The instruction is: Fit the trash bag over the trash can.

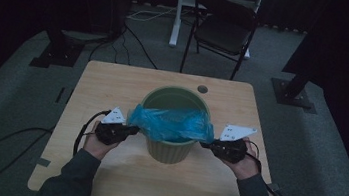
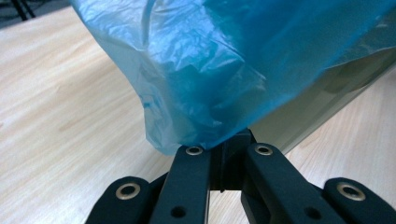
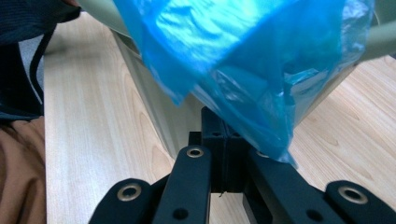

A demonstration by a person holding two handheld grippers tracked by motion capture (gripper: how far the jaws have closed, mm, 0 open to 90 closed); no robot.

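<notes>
A pale green bin [image 1: 168, 150] stands in the middle of the wooden table [image 1: 109, 82]. A blue plastic bag [image 1: 172, 123] is stretched across the near side of its rim. My left gripper [image 1: 131, 129] is at the bag's left end and my right gripper [image 1: 205, 143] at its right end. In the left gripper view the jaws are pressed together at the tip [image 2: 232, 140] on the bag's lower edge [image 2: 196, 93], with the bin wall [image 2: 327, 84] behind. In the right gripper view the shut jaws [image 3: 224, 123] pinch the bag [image 3: 243, 65] against the bin's side [image 3: 159, 107].
A grommet hole [image 1: 203, 89] sits in the table behind the bin. A black folding chair [image 1: 224, 28] and a white desk leg [image 1: 177, 12] stand beyond the far edge. Dark stand bases [image 1: 57, 53] flank the table, and cables lie on the carpet.
</notes>
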